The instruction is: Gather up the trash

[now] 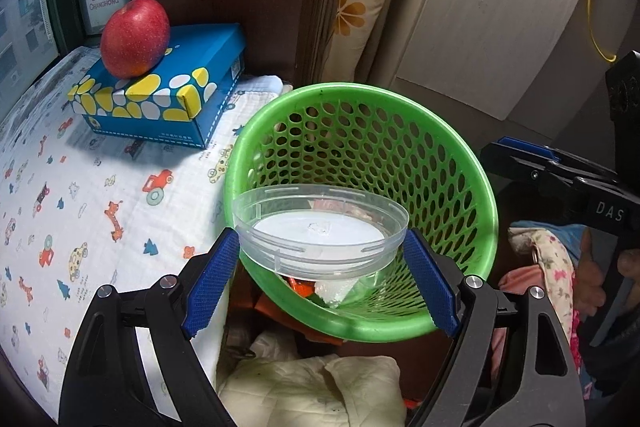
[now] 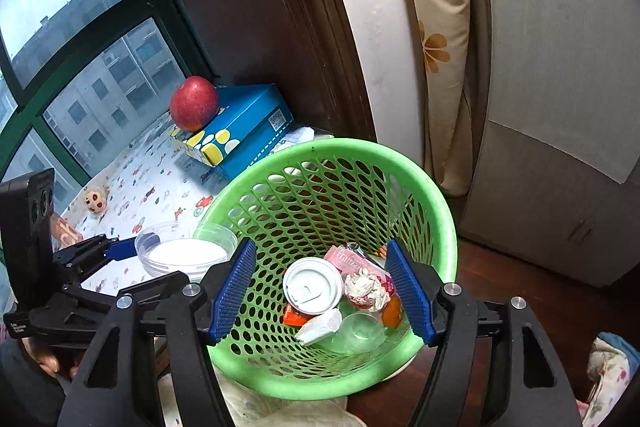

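left wrist view: my left gripper clamps a clear plastic lid between its blue pads, held tilted over the near rim of the green basket. at 10 o'clock, a red apple sits on a blue box on the patterned cloth. right wrist view: my right gripper stands wide with nothing between its pads, above the basket's inside. at the basket's bottom lie a white cup lid, a crumpled wrapper and a pink packet. the held lid shows at 9 o'clock.
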Demonstrator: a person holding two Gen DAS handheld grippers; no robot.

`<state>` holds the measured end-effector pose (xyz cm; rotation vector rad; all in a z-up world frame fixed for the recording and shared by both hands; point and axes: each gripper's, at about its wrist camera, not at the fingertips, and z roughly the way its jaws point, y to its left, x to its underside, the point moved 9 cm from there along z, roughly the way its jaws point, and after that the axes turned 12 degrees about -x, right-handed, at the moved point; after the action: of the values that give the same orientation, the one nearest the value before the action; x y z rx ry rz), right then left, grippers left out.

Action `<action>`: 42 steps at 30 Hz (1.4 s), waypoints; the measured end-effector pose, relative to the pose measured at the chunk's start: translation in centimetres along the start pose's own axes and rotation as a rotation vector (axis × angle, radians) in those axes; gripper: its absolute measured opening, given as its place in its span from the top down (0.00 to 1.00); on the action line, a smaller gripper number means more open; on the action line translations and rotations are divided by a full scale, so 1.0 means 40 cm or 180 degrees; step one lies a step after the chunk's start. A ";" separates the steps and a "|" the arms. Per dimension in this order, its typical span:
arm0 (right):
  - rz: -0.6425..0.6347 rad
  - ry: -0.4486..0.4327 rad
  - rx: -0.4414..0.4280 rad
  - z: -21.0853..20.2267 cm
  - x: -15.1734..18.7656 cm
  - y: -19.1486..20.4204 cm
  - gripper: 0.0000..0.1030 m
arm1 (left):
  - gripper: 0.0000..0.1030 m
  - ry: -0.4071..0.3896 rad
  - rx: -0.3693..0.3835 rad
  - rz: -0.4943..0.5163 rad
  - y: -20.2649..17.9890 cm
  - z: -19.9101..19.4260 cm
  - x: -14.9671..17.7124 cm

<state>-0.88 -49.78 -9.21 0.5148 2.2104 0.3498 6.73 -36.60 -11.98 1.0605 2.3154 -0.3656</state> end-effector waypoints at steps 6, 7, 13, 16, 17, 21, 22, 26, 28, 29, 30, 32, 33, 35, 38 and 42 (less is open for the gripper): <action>0.0047 -0.0029 -0.0024 -0.009 0.004 -0.006 0.36 | 0.20 0.0009 0.0106 -0.0025 -0.028 0.006 -0.001; 0.0056 -0.0031 -0.0028 -0.009 0.005 -0.006 0.36 | 0.20 0.0007 0.0096 -0.0013 -0.030 0.006 -0.001; 0.0051 -0.0023 -0.0073 -0.014 0.012 0.009 0.36 | 0.19 -0.0023 0.0060 -0.0092 -0.014 -0.015 0.005; 0.0024 -0.0014 -0.0113 -0.010 0.014 0.026 0.35 | 0.18 -0.0037 -0.0031 -0.0178 0.022 -0.031 0.013; 0.0016 -0.0015 -0.0125 -0.009 0.015 0.033 0.33 | 0.16 -0.0044 -0.0081 -0.0207 0.038 -0.038 0.017; -0.0043 0.0007 -0.0182 0.002 0.021 0.069 0.33 | 0.14 -0.0054 -0.0287 -0.0353 0.110 -0.065 0.035; -0.0063 0.0019 -0.0194 0.007 0.024 0.081 0.33 | 0.13 -0.0059 -0.0341 -0.0395 0.128 -0.071 0.038; -0.0137 0.0060 -0.0287 0.024 0.029 0.128 0.30 | 0.09 -0.0099 -0.0565 -0.0569 0.205 -0.106 0.054; -0.0178 0.0083 -0.0332 0.034 0.031 0.155 0.29 | 0.09 -0.0122 -0.0652 -0.0652 0.240 -0.124 0.063; -0.0205 0.0094 -0.0355 0.039 0.031 0.170 0.29 | 0.08 -0.0135 -0.0694 -0.0682 0.256 -0.134 0.069; -0.0239 0.0106 -0.0373 0.044 0.032 0.184 0.28 | 0.07 -0.0144 -0.0766 -0.0712 0.275 -0.143 0.076; -0.0301 0.0130 -0.0403 0.056 0.032 0.216 0.28 | 0.07 -0.0174 -0.0887 -0.0783 0.312 -0.165 0.088; -0.0332 0.0140 -0.0434 0.061 0.032 0.233 0.27 | 0.07 -0.0189 -0.0926 -0.0833 0.330 -0.177 0.095; -0.0406 0.0147 -0.0459 0.070 0.031 0.265 0.25 | 0.07 -0.0211 -0.1012 -0.0930 0.366 -0.199 0.107; -0.0514 0.0160 -0.0515 0.084 0.029 0.315 0.23 | 0.07 -0.0239 -0.1171 -0.1067 0.422 -0.237 0.130; -0.0689 0.0169 -0.0553 0.100 0.029 0.382 0.17 | 0.07 -0.0239 -0.1369 -0.1218 0.491 -0.276 0.169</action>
<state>5.30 -35.50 -6.20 0.1721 2.2355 0.4387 13.91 -14.68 -7.37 0.3911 2.3750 -0.0387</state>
